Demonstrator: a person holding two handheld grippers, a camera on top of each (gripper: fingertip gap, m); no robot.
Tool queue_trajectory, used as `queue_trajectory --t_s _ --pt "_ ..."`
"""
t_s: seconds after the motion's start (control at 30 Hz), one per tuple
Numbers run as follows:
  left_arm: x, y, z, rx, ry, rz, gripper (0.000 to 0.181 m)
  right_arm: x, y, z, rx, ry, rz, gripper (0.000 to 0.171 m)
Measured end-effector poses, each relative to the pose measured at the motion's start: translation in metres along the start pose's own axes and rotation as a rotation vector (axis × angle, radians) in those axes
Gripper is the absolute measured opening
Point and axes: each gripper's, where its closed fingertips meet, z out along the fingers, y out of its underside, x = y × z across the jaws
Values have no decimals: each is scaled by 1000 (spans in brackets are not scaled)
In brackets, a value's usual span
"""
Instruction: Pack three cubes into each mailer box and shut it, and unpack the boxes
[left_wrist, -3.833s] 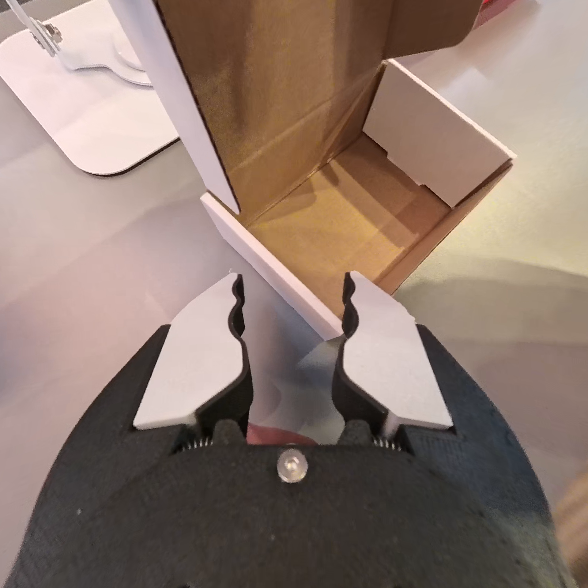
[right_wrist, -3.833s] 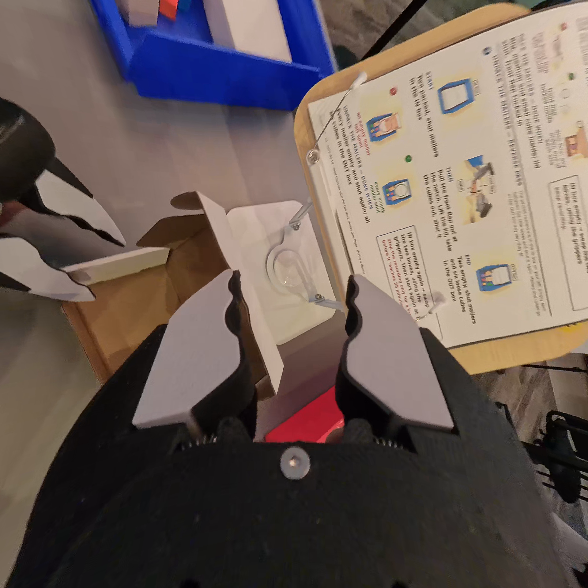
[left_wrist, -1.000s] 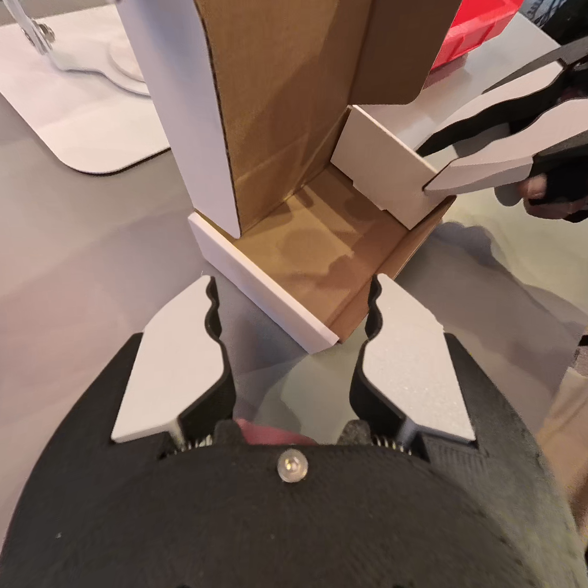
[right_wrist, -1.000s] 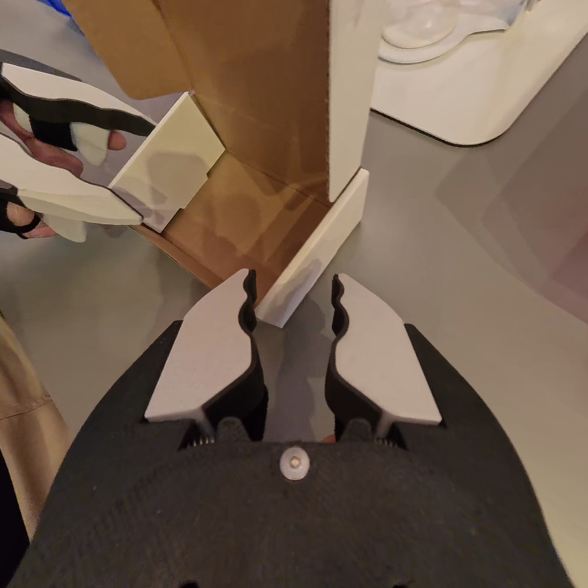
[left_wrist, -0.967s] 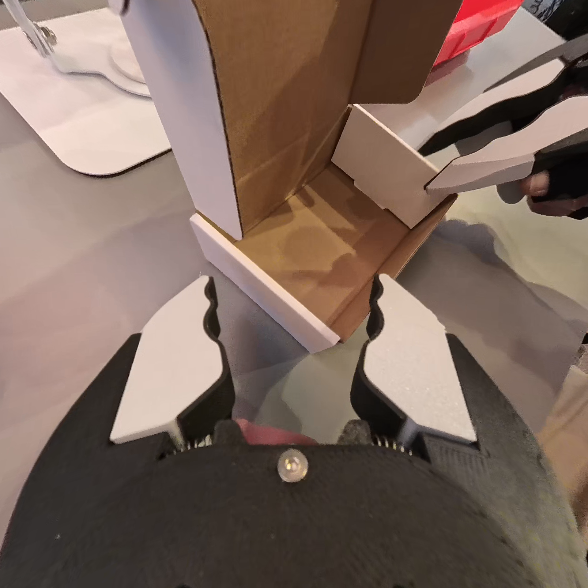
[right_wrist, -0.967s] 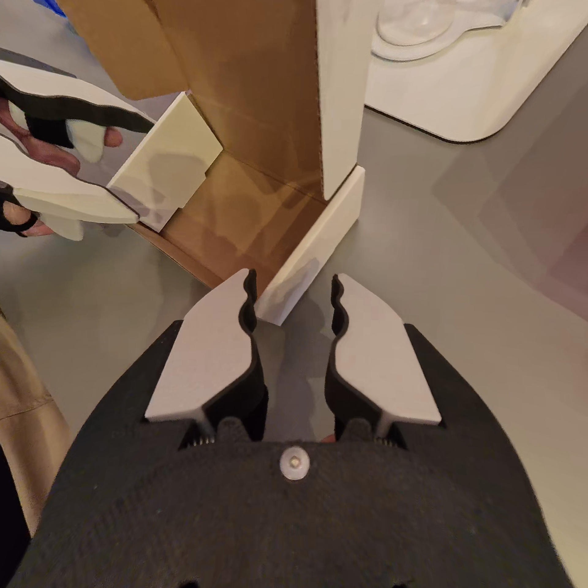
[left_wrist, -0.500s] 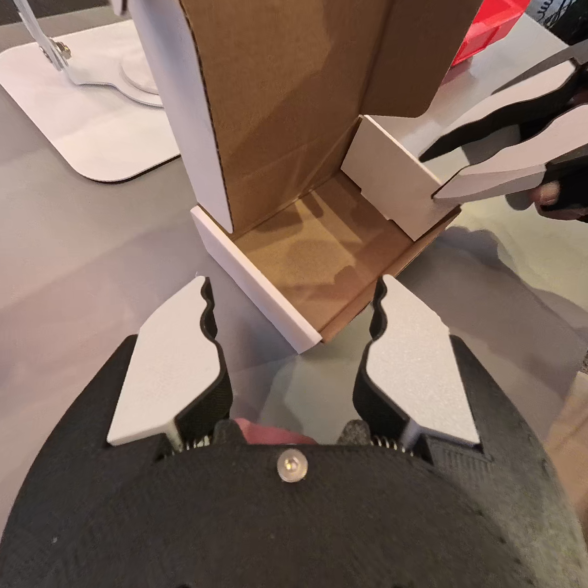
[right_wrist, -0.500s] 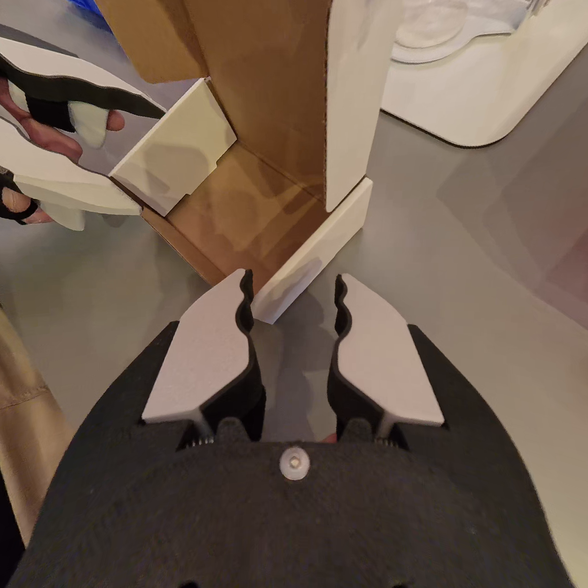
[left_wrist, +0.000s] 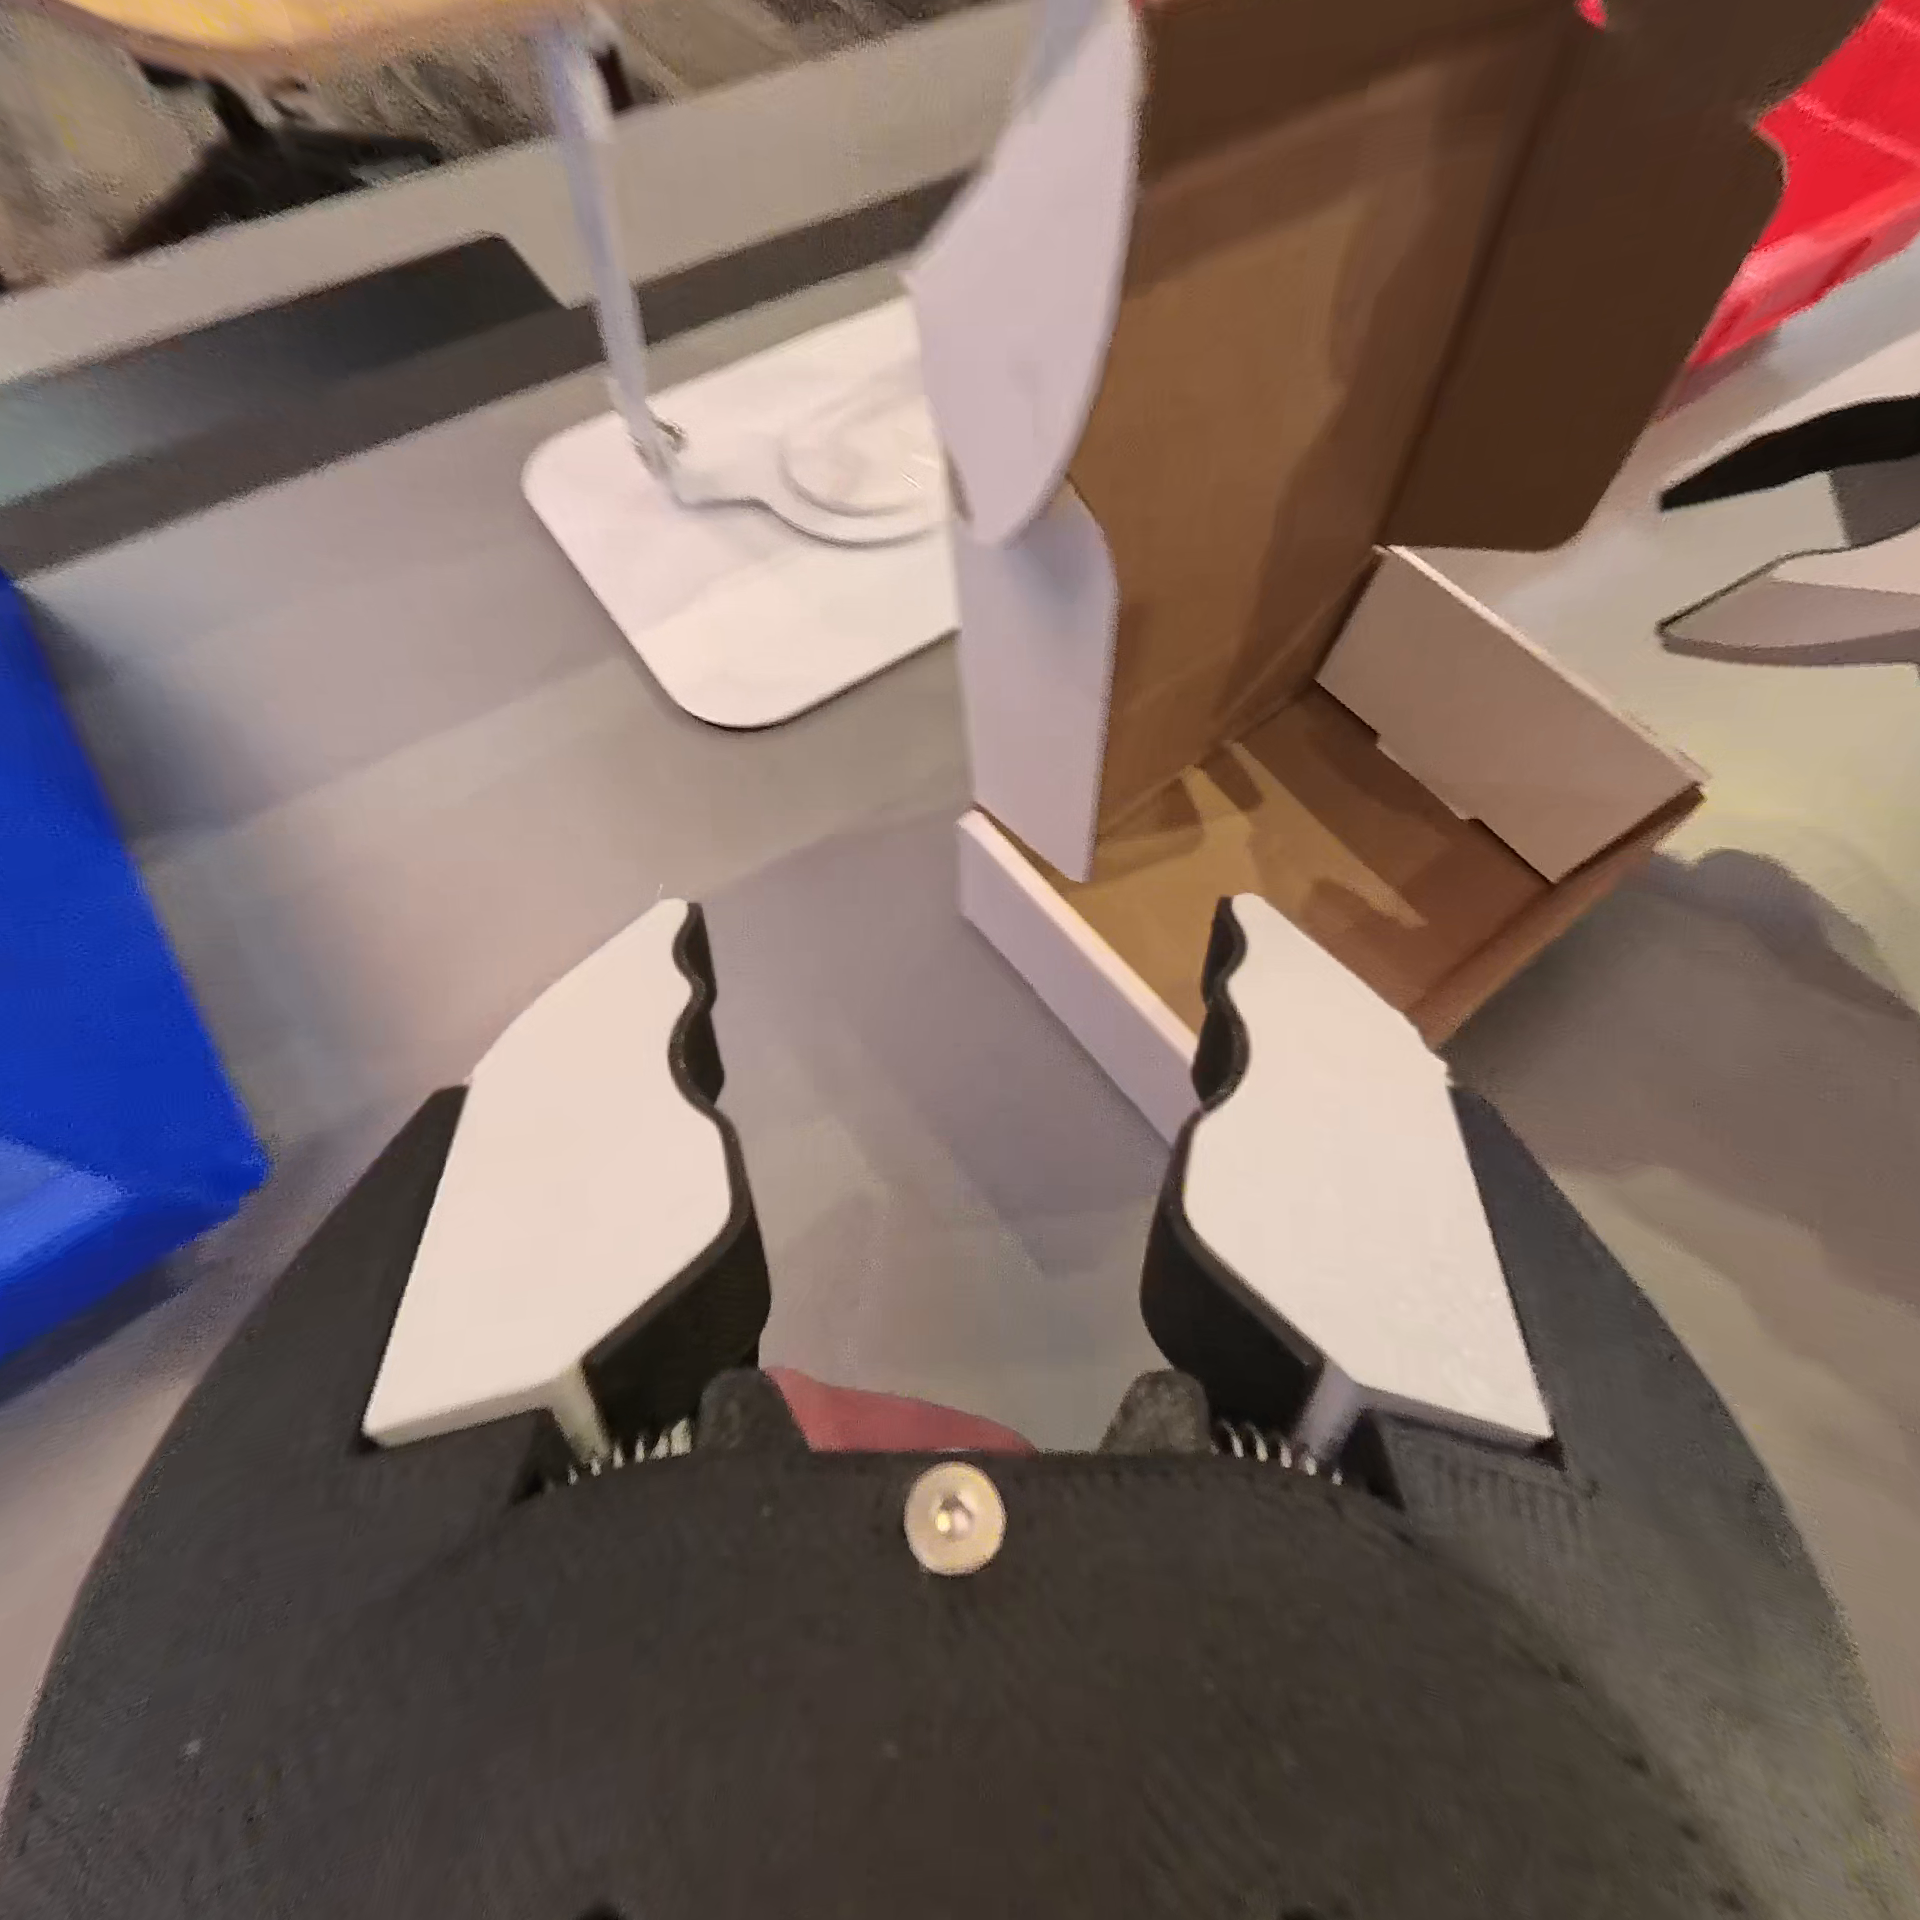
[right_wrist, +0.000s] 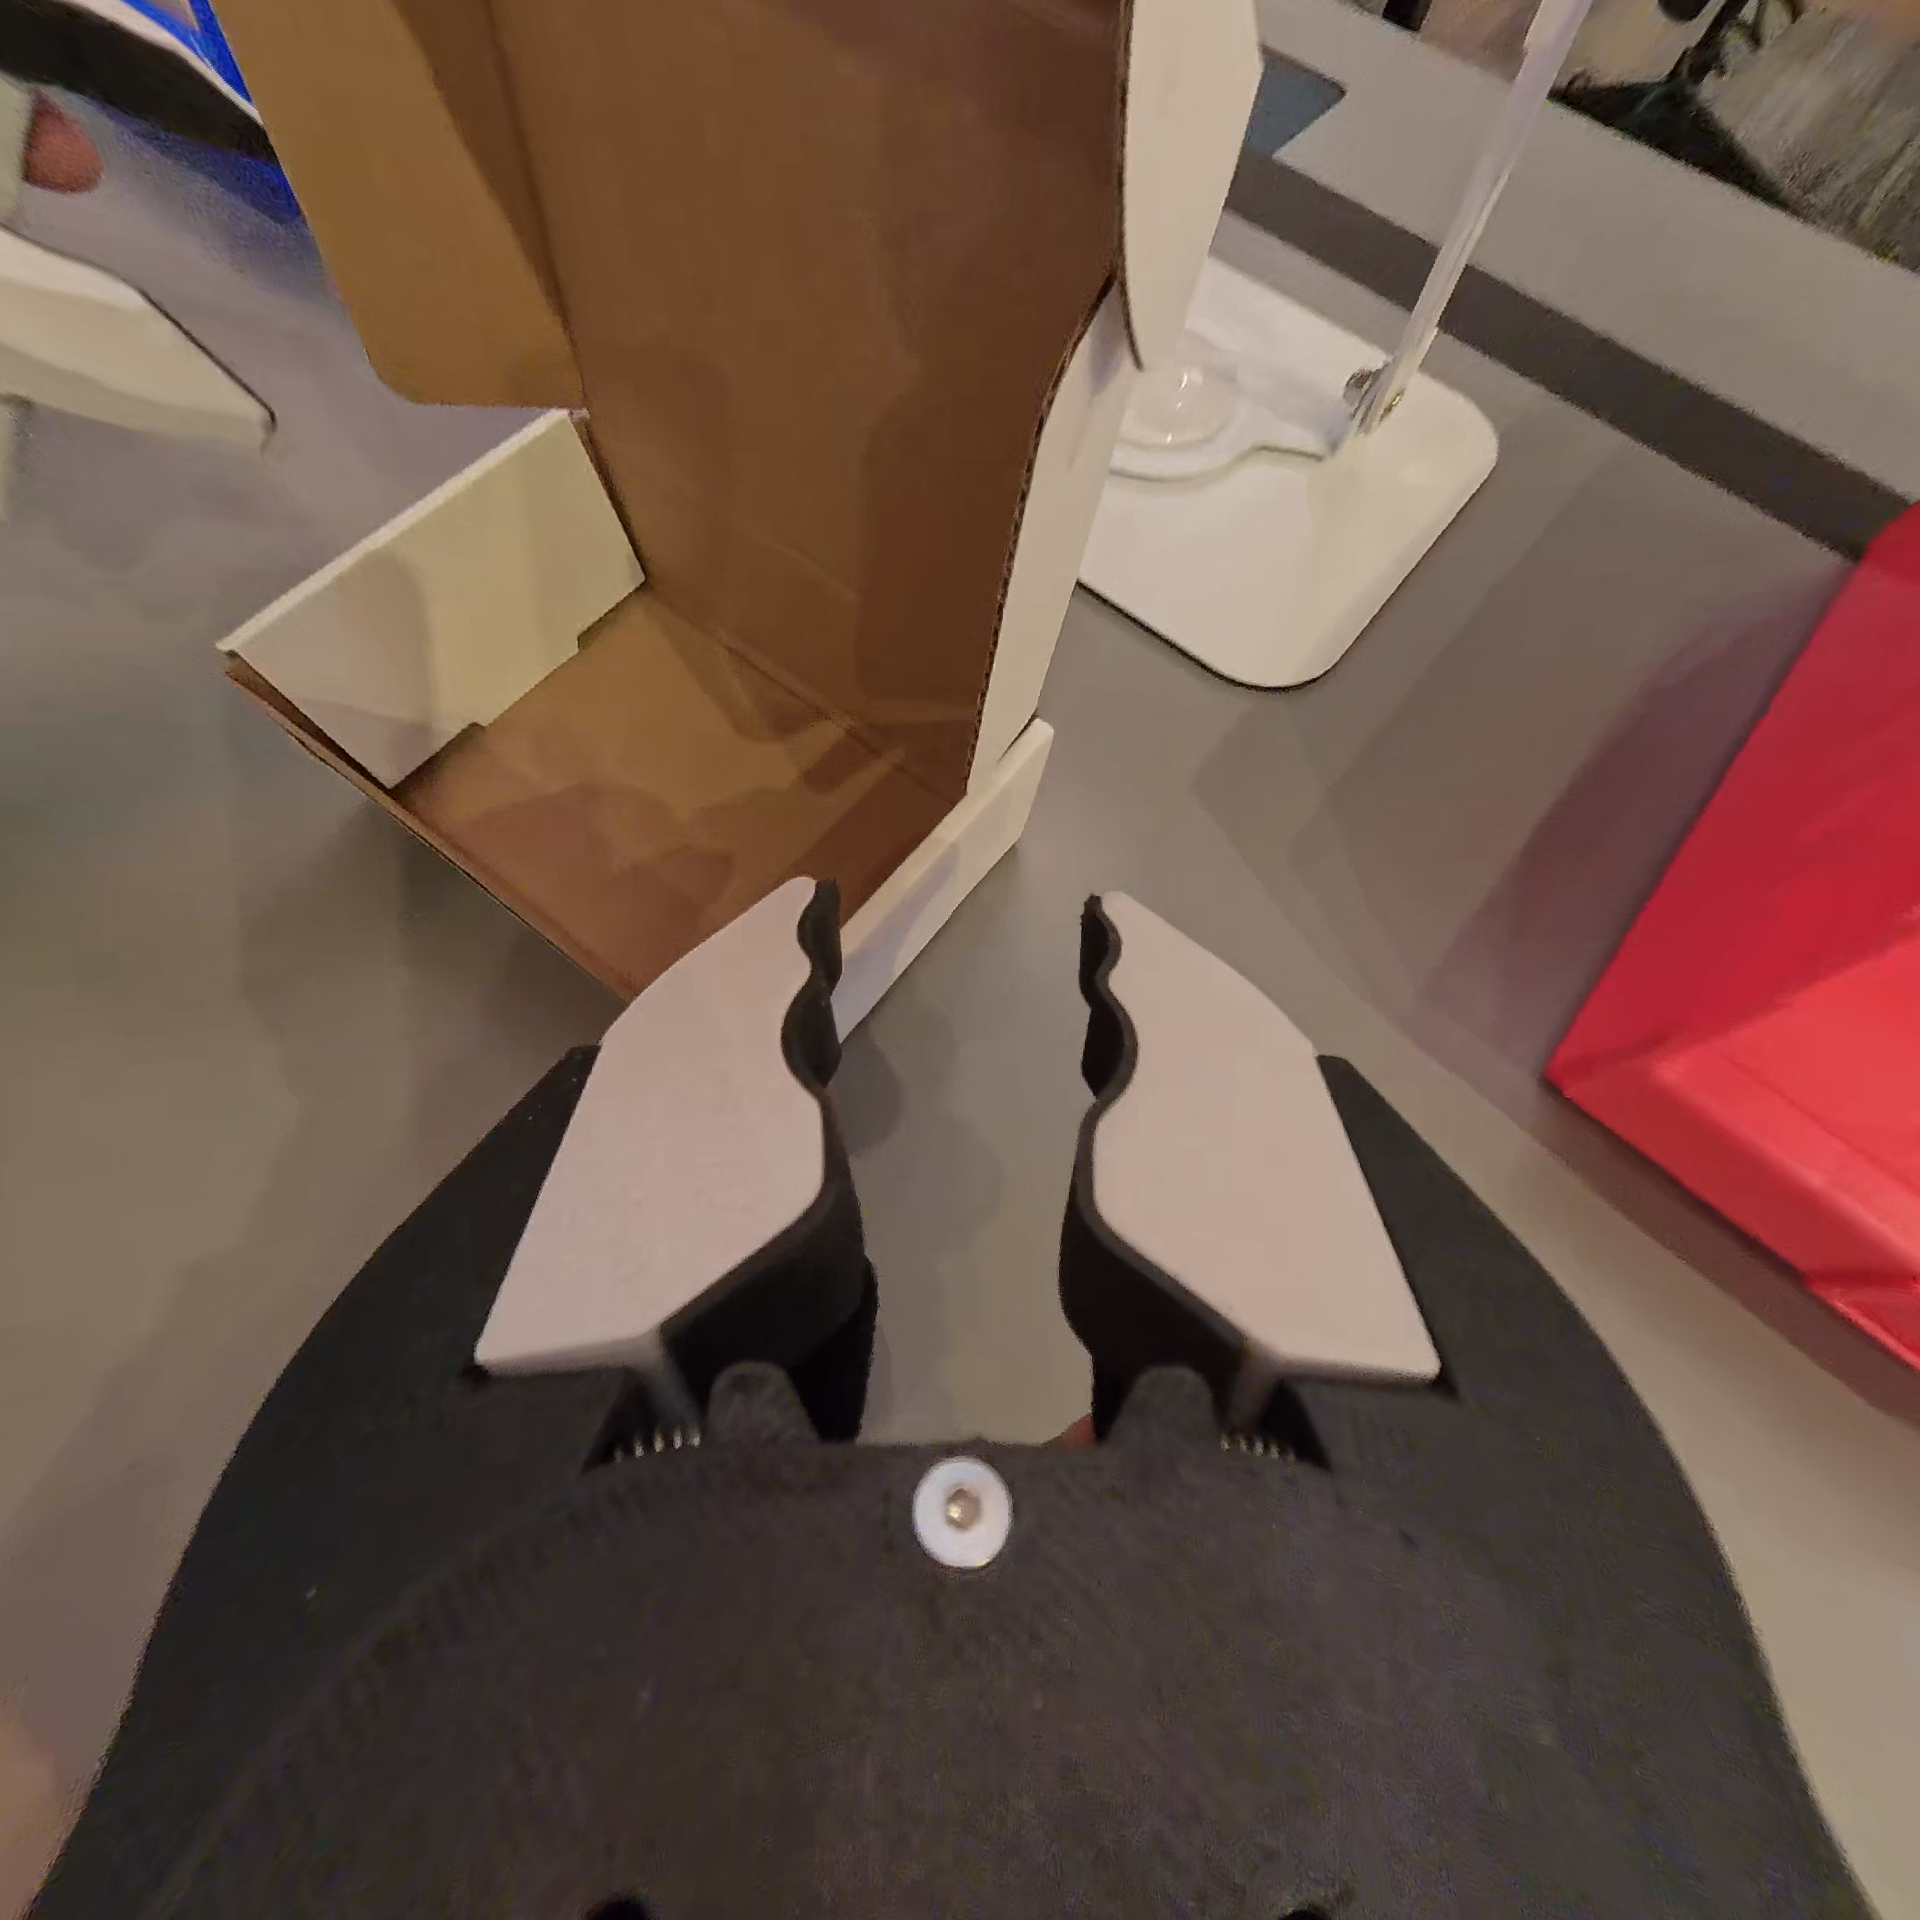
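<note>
1. Both tongs have drawn back from the open white-and-brown corrugated cardboard mailer box (left_wrist: 1320, 831); it stands empty on the grey counter (left_wrist: 436, 748), so packing can start.
2. The left tongs (left_wrist: 961, 1023) gape wide and empty; the box is ahead, to their right.
3. The right tongs (right_wrist: 956, 997) stand narrower, also empty; the box is ahead, to their left, its stiff lid upright.
</note>
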Motion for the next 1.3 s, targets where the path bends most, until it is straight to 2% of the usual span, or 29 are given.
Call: queue_trajectory --t_s 0.2,0.4,0.5,0.63,0.8,0.93,1.13,1.23,1.3 --pt "-56 -21 -28 73 -148 18 80 4 0 -2 14 25 -19 45" --pt "-150 -20 -69 77 -329 77 57 -2 -9 -6 49 25 -39 45" --pt "-202 -5 -88 -22 -411 156 58 -7 -9 -3 47 3 -40 44" --pt "-238 16 -90 -188 -362 234 57 -9 -9 -1 48 -11 -34 44" --pt "-258 27 -67 -366 -243 497 57 -11 -9 1 49 -29 -20 44" --pt "-278 50 -50 -566 -114 670 59 -10 -6 1 45 -31 -15 43" --pt "-285 72 -33 -721 64 700 57 -8 -5 2 46 -44 7 43" --pt "-292 87 -29 -834 84 700 46 -9 -5 3 47 -54 13 43" --pt "-295 93 -26 -867 88 678 45 -10 -5 4 49 -58 13 43"
